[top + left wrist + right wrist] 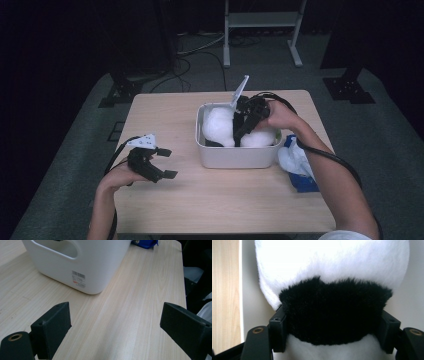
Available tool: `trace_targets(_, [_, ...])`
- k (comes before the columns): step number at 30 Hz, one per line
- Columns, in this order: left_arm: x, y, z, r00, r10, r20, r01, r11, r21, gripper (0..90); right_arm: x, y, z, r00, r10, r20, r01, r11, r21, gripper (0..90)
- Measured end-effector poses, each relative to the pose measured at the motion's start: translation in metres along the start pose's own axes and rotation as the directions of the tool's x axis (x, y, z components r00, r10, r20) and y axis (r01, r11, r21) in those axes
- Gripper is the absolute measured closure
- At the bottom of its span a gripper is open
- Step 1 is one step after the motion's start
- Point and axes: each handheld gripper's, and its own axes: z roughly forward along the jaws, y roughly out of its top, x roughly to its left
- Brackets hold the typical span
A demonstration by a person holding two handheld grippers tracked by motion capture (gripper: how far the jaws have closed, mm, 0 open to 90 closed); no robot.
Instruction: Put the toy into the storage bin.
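The only writing around is a barcode sticker (78, 279) on the side of the white bin (235, 155), and its print is too small to read. The plush toy (332, 277) sits inside that bin, which stands right of the surface's middle, nearer the far edge. It's fluffy white with a black furry band, and that black part is wedged right between the jaws of the right gripper (334, 327), both pads pressing into the fur, so it's grasping the toy. The left gripper (113, 322) hangs over bare wood by the surface's left edge, jaws spread wide with nothing between them. A blue and white cloth (299, 165) lies just beside the bin, by the right edge.
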Motion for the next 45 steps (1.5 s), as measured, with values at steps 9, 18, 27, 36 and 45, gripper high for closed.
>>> trace_targets(9, [0.000,0.000,-0.001,1.0000,-0.001,-0.001,0.001,1.0000,-0.004,8.5,0.022,0.001,0.009,0.9988,-0.044,-0.022,0.045,0.999,0.028,28.8])
trace_targets(18, [0.000,0.000,-0.001,1.0000,0.001,-0.003,-0.001,1.0000,-0.004,8.5,0.037,-0.002,0.012,0.9976,-0.060,-0.035,0.061,0.998,0.026,28.4])
trace_targets(27, [-0.001,0.001,0.001,1.0000,0.007,0.001,-0.007,1.0000,0.004,8.5,0.048,-0.008,0.021,0.9962,-0.068,-0.055,0.070,0.997,0.031,28.2])
trace_targets(36, [-0.001,0.001,0.000,1.0000,0.007,0.002,-0.007,1.0000,0.002,8.5,0.054,-0.009,0.036,0.9940,-0.080,-0.074,0.084,0.995,0.058,27.5])
trace_targets(45, [0.000,0.000,-0.001,1.0000,0.002,0.002,-0.002,1.0000,-0.002,8.5,0.051,-0.013,0.052,0.9934,-0.065,-0.095,0.074,0.993,0.091,26.2])
